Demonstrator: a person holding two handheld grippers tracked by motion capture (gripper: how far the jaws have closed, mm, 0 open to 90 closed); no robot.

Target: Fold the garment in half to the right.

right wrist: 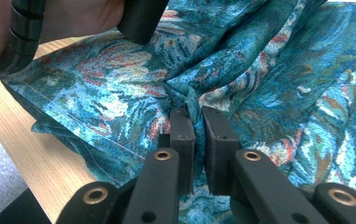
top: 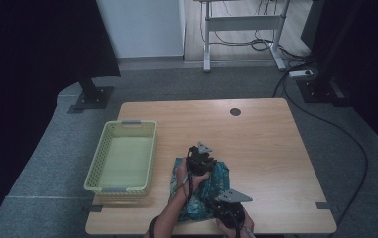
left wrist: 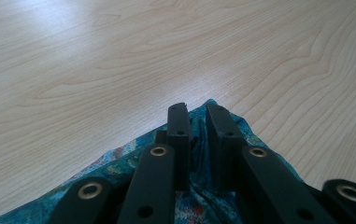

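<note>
Right gripper (top: 232, 210), at the near tabletop (top: 266, 148) edge, is pinching a raised fold of the teal patterned cloth (top: 211, 188); jaws nearly together with fabric bunched between them. Left gripper (top: 200, 159), farther in, is clamping the cloth's far corner, jaws close-set on it, bare wood beyond. Cloth is lying crumpled between both. Judged step: folding or lifting the cloth. Next move likely needs both grips kept while carrying it toward the yellow-green basket (top: 122, 156), standing left of it.

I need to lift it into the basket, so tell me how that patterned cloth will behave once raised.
The cloth probably hangs limp: it bunches into folds where the right gripper pinches it. It looks thin, so likely light. The left gripper clamps a corner; the unheld middle would likely sag.
</note>
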